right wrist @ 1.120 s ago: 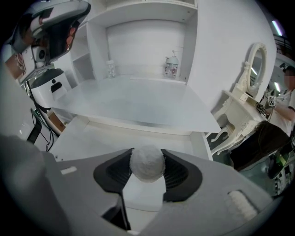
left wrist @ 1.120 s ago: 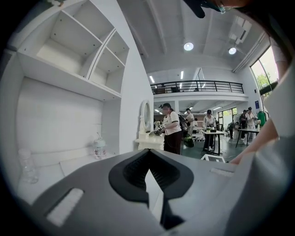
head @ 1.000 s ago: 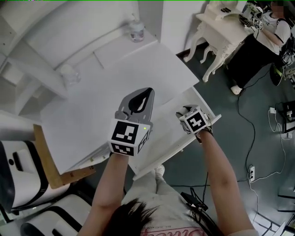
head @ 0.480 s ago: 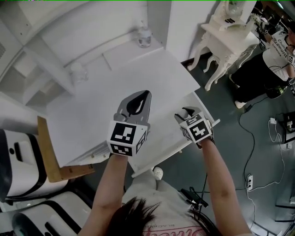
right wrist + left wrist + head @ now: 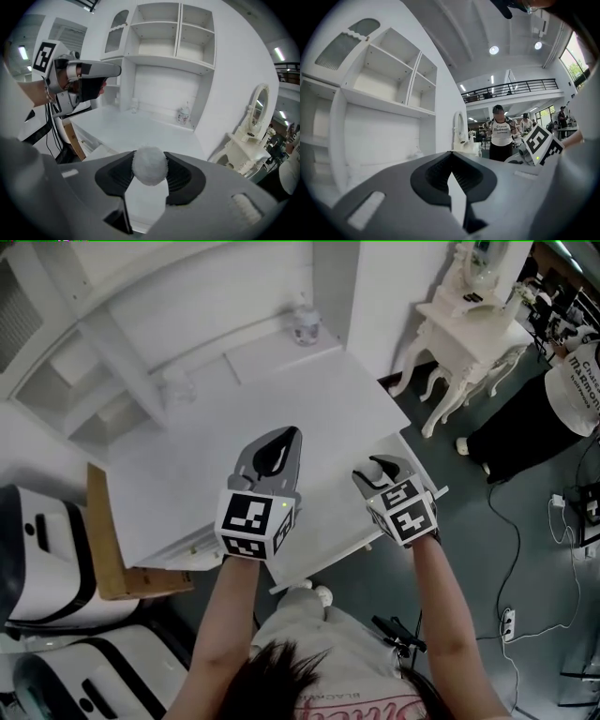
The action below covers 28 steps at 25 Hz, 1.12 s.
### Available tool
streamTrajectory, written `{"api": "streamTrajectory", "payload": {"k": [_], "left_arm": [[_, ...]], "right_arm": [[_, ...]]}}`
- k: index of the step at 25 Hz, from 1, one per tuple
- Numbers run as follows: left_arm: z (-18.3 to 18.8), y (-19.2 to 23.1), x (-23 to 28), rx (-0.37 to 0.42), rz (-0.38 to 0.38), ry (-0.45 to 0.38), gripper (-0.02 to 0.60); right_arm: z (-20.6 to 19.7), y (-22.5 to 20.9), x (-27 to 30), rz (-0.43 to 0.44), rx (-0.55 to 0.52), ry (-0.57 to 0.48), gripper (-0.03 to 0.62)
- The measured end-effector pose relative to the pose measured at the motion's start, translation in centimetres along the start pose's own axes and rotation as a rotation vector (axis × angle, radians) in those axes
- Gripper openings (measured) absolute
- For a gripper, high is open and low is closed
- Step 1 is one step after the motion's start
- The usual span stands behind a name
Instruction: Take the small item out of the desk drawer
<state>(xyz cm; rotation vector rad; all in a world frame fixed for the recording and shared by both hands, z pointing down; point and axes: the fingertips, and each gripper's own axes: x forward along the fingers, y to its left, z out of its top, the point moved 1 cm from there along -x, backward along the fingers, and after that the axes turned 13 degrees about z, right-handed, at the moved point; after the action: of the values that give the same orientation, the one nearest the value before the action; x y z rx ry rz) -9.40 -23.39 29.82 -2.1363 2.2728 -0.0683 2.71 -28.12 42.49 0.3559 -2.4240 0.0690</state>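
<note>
Pom-pom [image 5: 149, 166], white and fluffy: gripped, looks lifted out. Left gripper [image 5: 284, 437]: jaws together, empty, hovering over the desktop [image 5: 216, 437]. Right gripper [image 5: 373, 467]: jaws clamped on the pom-pom, above the open drawer [image 5: 330, 542] near its right end. Ball's round, no long axis to mind. Bare desktop lies forward-left of it, so any set-down is probably the right gripper's job.

Open desktop [image 5: 281, 395] — bottle [image 5: 303, 326] at rear

Left tongs [image 5: 287, 433] closed, right tongs [image 5: 379, 464] clamped
</note>
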Motion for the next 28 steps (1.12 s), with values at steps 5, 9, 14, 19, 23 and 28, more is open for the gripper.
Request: {"api": "streamTrajectory", "payload": {"k": [5,9,14,19,23,28], "left_arm": [[1.3,0.5,-1.4,0.005,0.03,-0.035,0.015],[2.3,1.0,-2.1,0.01,0.047,-0.061,0.015],[3.3,1.4,-3.1,0.018,0.063,-0.09,0.015],[4.8,2.0,-3.7,0.026,0.072,-0.128,0.015],[6.1,3.0,-4.2,0.032,0.082,-0.159,0.015],[7.8,4.1,-4.4,0.037,0.092,-0.198,0.015]], "right_arm": [[2.1,1.3,-2.1,-0.016,-0.02,-0.071,0.173],[3.9,1.8,-3.8,-0.033,-0.028,-0.129,0.174],[5.6,2.4,-5.7,-0.06,-0.035,-0.19,0.175],[7.7,2.5,-7.5,-0.104,-0.044,-0.264,0.174],[9.7,2.8,-8.7,-0.14,-0.05,-0.344,0.173],[12.4,3.6,-10.3,-0.181,-0.093,-0.421,0.175]]}}
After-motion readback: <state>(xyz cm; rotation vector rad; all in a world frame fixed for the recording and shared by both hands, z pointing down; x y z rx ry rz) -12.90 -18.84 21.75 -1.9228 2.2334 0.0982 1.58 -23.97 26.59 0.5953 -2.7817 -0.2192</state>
